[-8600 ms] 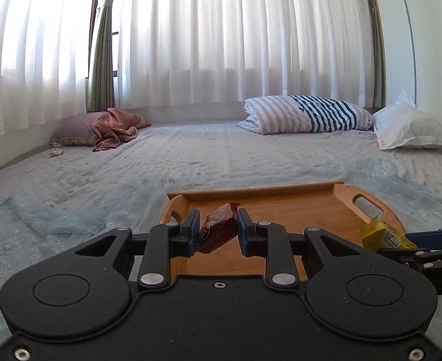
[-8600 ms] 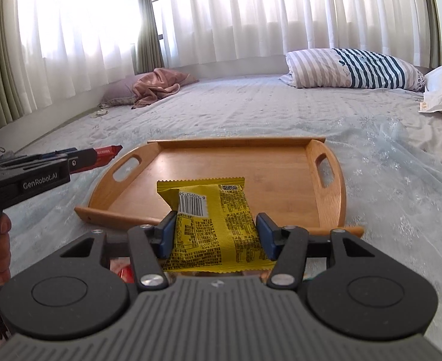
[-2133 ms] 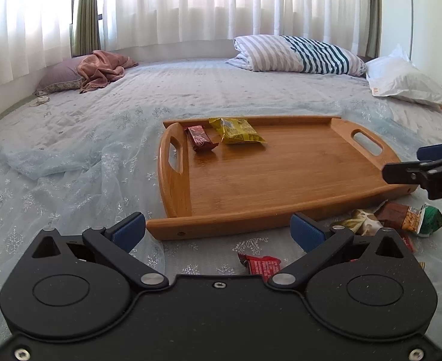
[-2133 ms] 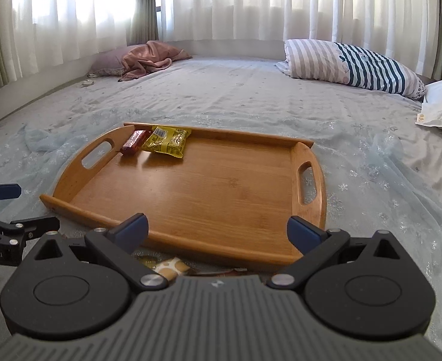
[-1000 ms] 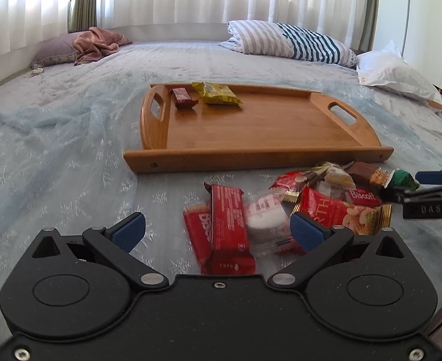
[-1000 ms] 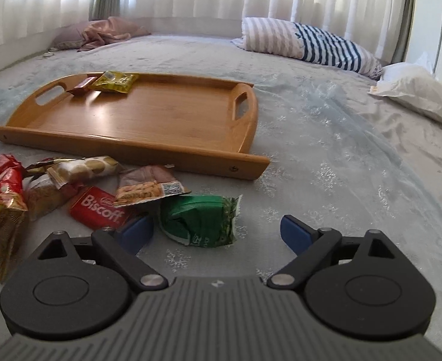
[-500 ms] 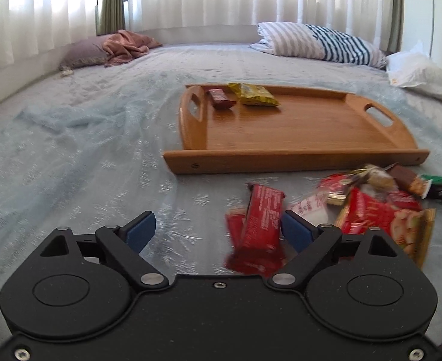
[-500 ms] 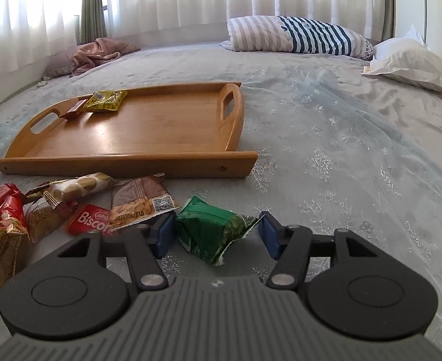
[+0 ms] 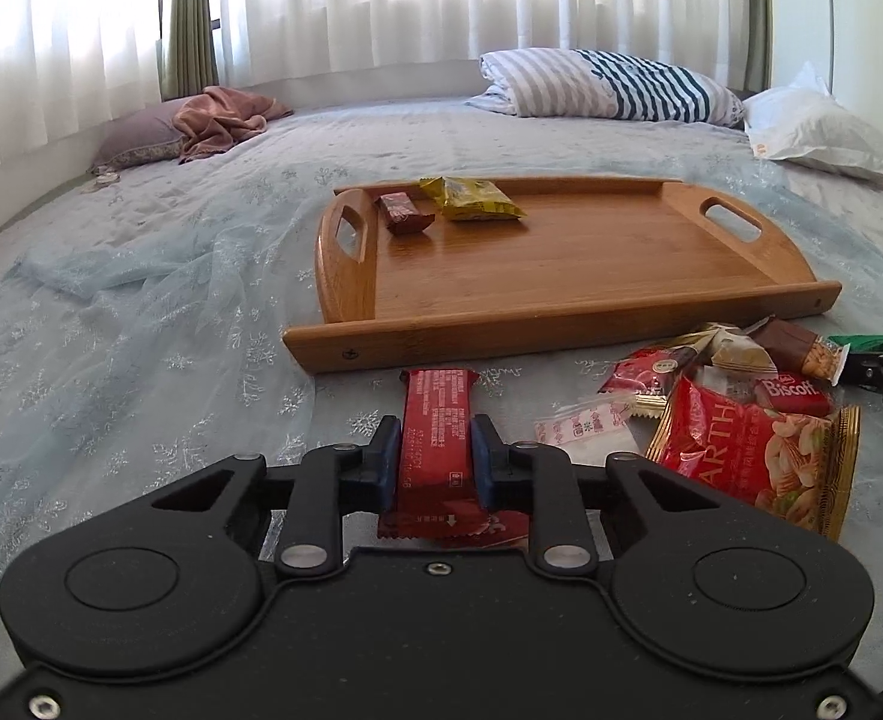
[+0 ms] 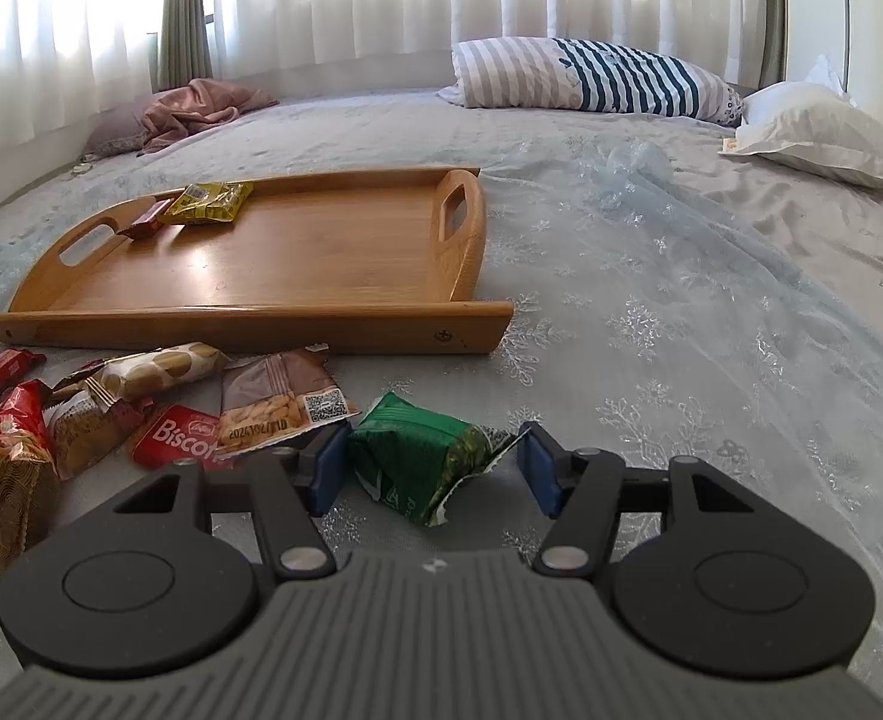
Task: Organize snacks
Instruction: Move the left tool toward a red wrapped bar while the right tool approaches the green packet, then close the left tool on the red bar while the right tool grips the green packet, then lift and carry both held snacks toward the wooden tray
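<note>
My left gripper (image 9: 431, 461) is shut on a long red snack bar (image 9: 438, 420) just in front of the wooden tray (image 9: 561, 276). The tray holds a small dark red bar (image 9: 404, 213) and a yellow packet (image 9: 471, 199) at its far left corner; they also show in the right wrist view (image 10: 204, 204). My right gripper (image 10: 432, 468) has closed around a green packet (image 10: 423, 465), the left pad touching it and the right pad at its crimped edge. A pile of snacks (image 9: 735, 402) lies between the grippers.
The tray (image 10: 249, 264) sits on a pale blue bedspread (image 10: 681, 330). Loose packets (image 10: 141, 396) lie before its near rim. A striped pillow (image 9: 609, 84), a white pillow (image 9: 819, 126) and a pink cloth (image 9: 219, 120) lie far back by the curtains.
My left gripper has closed on the red bar, which was lying loose half a second ago. My right gripper still straddles the green packet, which looks slightly lifted.
</note>
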Motion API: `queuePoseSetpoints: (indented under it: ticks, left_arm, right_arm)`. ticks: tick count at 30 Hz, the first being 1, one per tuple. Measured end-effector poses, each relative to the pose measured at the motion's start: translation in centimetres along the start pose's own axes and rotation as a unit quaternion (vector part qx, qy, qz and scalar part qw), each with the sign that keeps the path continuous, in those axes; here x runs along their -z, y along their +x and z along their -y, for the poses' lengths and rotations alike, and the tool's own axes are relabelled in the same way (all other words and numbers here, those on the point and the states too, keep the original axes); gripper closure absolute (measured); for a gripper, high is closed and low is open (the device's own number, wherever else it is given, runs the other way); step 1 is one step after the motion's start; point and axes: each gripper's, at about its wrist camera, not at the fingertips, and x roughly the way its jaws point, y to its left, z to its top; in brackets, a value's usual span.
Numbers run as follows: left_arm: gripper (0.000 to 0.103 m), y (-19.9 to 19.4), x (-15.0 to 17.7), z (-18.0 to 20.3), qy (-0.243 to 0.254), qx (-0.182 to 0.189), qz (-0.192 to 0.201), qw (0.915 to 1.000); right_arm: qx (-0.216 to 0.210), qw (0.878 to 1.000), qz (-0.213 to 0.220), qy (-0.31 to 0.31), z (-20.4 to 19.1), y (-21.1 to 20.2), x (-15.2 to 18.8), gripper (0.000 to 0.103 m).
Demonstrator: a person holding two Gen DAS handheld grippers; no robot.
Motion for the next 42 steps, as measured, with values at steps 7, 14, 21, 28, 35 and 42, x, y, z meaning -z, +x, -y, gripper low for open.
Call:
queuePoseSetpoints:
  ticks: [7,14,21,28,35,42]
  left_arm:
    - [0.08,0.1,-0.4,0.2,-0.012,0.016,0.0,0.9998]
    - [0.08,0.0,-0.7,-1.0,-0.043,0.032,-0.002,0.9986]
    - [0.08,-0.8,-0.7,-1.4,-0.044,0.024,0.008,0.9987]
    - [0.08,-2.1,-1.1,-1.5,-0.047,0.019,0.023,0.9984]
    - [0.08,-3.7,-2.1,-2.0,-0.063,0.021,0.05,0.9966]
    - [0.08,-4.0,-3.9,-1.1,-0.057,0.024,0.067,0.9958]
  right_arm:
    - [0.003,1.0,-0.005,-0.007,-0.3,-0.1,-0.1,0.041]
    - [-0.003,1.0,-0.012,0.009,0.5,-0.3,-0.4,0.042]
    - [0.004,1.0,-0.014,0.023,0.8,-0.6,-0.5,0.042]
    - [0.019,0.999,-0.004,0.034,1.5,-1.3,-0.9,0.042]
    - [0.019,0.999,0.017,0.04,2.0,-2.2,-1.9,0.041]
    - [0.006,0.999,0.039,0.035,1.5,-2.5,-3.6,0.041]
